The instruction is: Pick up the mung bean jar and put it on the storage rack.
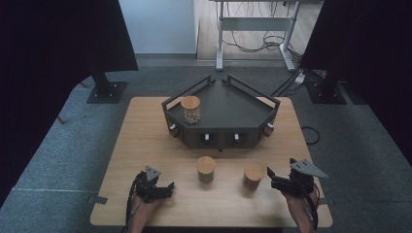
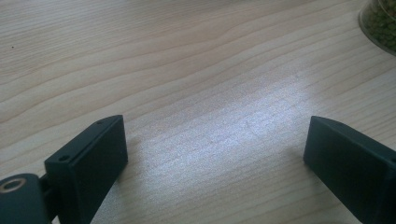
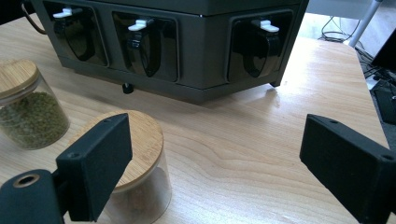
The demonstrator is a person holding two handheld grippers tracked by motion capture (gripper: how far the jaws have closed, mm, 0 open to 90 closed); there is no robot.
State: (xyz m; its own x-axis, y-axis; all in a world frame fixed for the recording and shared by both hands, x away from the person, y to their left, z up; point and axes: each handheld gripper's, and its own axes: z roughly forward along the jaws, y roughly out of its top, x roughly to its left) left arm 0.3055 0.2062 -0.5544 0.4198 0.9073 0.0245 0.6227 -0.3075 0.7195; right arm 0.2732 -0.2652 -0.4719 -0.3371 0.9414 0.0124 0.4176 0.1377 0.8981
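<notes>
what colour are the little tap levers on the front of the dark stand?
White, on black spouts. The tap levers of the dark stand show best in the right gripper view.

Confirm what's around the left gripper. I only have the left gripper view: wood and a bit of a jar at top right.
Observer: In the high view the left gripper sits near the table's front edge, jaws open, nothing between them.
Operator: That jar?
Observer: It's the middle jar, wooden lid on, standing in front of the dark rack.
Operator: Other jars?
Observer: One more stands by the right gripper; a third stands on the rack.
Operator: Right jaws?
Observer: Open, empty.
</notes>
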